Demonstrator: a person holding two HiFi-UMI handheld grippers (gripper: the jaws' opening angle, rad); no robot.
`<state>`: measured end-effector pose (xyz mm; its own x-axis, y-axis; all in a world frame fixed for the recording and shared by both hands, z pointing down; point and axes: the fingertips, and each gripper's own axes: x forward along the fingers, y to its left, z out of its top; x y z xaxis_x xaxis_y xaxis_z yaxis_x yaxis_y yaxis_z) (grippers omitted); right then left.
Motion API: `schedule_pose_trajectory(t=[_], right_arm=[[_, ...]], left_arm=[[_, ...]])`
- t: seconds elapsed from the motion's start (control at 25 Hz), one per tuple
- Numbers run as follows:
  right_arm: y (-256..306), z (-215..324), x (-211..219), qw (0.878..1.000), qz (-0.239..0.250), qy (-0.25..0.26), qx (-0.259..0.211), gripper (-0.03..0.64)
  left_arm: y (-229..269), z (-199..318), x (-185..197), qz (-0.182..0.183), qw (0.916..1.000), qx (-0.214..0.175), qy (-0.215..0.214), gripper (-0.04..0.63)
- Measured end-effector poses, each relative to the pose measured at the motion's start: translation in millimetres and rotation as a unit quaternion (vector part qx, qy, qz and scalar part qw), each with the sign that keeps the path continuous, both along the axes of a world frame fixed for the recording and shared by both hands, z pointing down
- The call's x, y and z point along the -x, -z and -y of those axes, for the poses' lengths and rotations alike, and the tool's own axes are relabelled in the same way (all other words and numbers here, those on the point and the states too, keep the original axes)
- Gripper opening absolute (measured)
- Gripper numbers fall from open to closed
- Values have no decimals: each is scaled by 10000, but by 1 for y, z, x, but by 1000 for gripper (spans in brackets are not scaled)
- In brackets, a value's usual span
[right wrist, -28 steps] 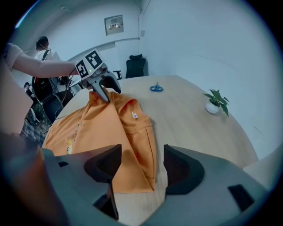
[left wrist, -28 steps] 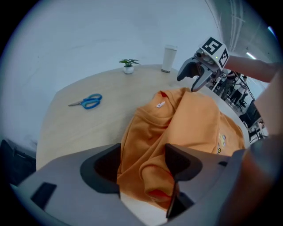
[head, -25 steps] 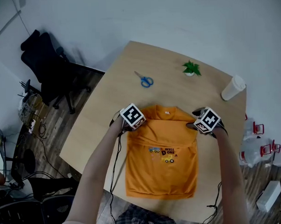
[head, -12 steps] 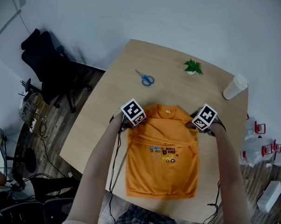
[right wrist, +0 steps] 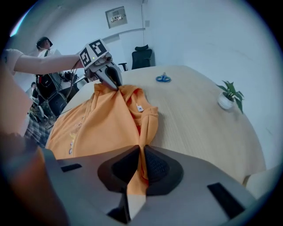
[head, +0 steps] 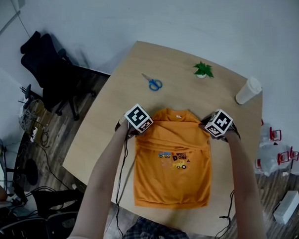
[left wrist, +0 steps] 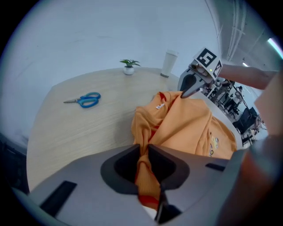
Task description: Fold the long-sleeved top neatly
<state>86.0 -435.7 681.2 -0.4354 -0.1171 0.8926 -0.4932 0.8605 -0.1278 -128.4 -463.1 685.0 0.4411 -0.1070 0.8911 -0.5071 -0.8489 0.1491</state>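
Having just been closing, the left gripper (left wrist: 142,154) and right gripper (right wrist: 141,154) are clamped on shoulders of the top (head: 174,175), scissors (head: 153,83) lying clear at eleven o'clock.

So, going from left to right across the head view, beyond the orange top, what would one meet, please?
black office chair → blue-handled scissors → small potted plant → white paper cup

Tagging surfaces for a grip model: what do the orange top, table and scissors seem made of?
Orange top: soft matte knit fabric; it bunches into folds.
Table: pale wood or laminate, smooth, faint grain.
Scissors: blue handles, likely plastic; blades too small to judge.
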Motion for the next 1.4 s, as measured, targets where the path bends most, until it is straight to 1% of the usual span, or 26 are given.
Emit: schedule_pose_trajectory(t=[0.12, 0.2, 0.28, 0.36, 0.44, 0.6, 0.8, 0.96, 1.12, 1.24, 1.4], right_arm=[[9, 21, -8, 9974, -161, -365, -604, 42], [18, 31, -12, 9931, -291, -479, -1030, 41], [28, 35, -12, 9885, -374, -480, -1383, 41], [37, 34, -12, 9862, -391, -438, -1546, 42], [45, 26, -12, 9854, -444, -293, -1618, 43], [64, 8, -11, 9794, -512, 130, -1948, 43], [88, -26, -8, 9702, -430, 429, -2347, 44], [100, -62, -5, 9646, -344, 722, -2512, 44], [107, -104, -3, 9591, -286, 1012, -2630, 44], [108, -137, -3, 9551, -253, 1159, -2716, 44], [101, -176, -1, 9528, -227, 1336, -2718, 44]], left_arm=[[13, 16, -4, -102, 9985, -460, 266, 63], [22, 23, -5, 0, 9961, -836, 296, 63], [32, 29, -6, 117, 9916, -1255, 304, 63], [45, 32, -9, 141, 9855, -1675, 247, 64], [55, 28, -13, 179, 9792, -2017, 104, 64], [74, 9, -14, 302, 9670, -2528, -131, 64], [93, -28, -14, 406, 9541, -2927, -493, 66], [107, -61, -14, 297, 9520, -2983, -611, 66], [117, -102, -16, 224, 9477, -3072, -834, 66], [118, -139, -17, 154, 9463, -3104, -890, 66], [108, -183, -17, 199, 9419, -3183, -1053, 67]])
